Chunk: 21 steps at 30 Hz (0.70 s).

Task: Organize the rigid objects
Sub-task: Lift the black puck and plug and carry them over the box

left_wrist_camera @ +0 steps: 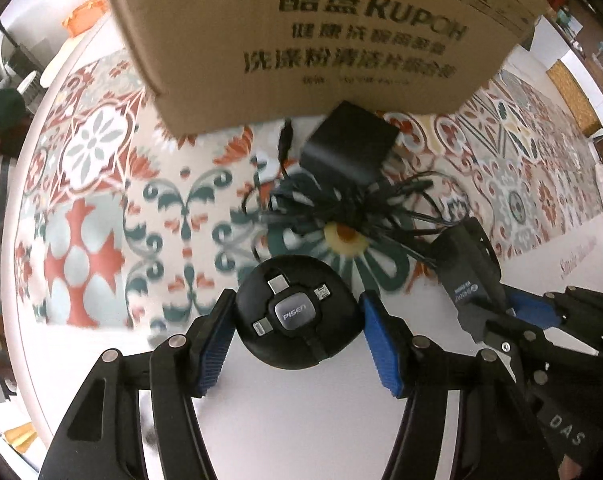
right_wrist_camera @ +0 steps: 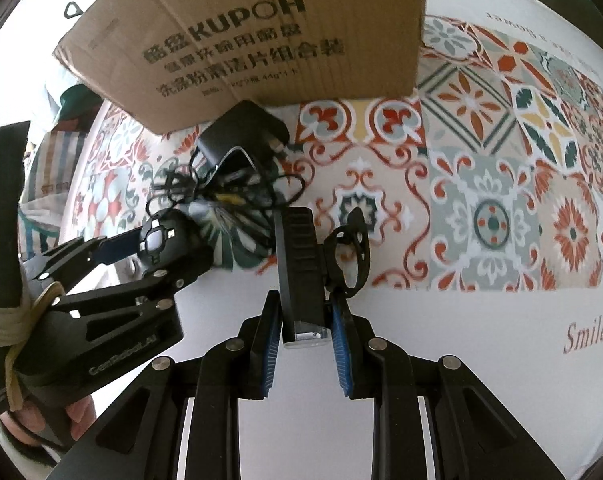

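My left gripper (left_wrist_camera: 297,322) is shut on a round black Pisen cable reel (left_wrist_camera: 297,314), its blue pads against both sides. It also shows in the right wrist view (right_wrist_camera: 161,244). My right gripper (right_wrist_camera: 305,340) is shut on a slim black bike light (right_wrist_camera: 299,264) with a rubber mount strap (right_wrist_camera: 351,248); the light also shows in the left wrist view (left_wrist_camera: 469,272). A black power adapter (left_wrist_camera: 347,144) with a tangled black cord (left_wrist_camera: 341,204) lies on the patterned mat, just in front of a brown Kupoh cardboard box (left_wrist_camera: 321,36).
The patterned mat (right_wrist_camera: 481,168) covers the far part of a white round table (right_wrist_camera: 481,360). The cardboard box (right_wrist_camera: 261,32) stands at the back of the mat. Chairs and clutter sit beyond the table's left edge.
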Each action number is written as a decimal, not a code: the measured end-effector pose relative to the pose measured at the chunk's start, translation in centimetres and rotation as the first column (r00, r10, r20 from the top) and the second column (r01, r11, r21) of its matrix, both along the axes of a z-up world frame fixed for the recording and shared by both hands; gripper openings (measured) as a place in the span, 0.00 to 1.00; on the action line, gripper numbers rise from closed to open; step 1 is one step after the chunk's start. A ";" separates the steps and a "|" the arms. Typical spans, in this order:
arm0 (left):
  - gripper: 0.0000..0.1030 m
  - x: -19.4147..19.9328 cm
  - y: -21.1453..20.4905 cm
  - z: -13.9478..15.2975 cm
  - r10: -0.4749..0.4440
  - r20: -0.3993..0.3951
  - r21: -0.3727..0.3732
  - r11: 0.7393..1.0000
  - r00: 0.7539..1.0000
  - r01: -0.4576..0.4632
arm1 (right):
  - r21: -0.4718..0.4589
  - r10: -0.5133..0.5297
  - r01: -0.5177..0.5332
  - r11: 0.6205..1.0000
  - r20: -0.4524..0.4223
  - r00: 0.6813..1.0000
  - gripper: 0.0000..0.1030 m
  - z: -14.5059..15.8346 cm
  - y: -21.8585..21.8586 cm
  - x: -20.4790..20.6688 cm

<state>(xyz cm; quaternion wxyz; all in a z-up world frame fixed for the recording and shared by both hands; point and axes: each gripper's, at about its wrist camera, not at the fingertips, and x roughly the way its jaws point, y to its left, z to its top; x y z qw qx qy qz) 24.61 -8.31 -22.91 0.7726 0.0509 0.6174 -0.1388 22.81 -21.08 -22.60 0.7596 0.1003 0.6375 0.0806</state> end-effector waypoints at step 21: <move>0.59 -4.7 1.5 7.4 0.016 0.141 -0.090 0.996 0.990 -0.004 | 0.043 -0.033 0.029 0.999 0.098 0.995 0.23 5.9 -0.6 -4.7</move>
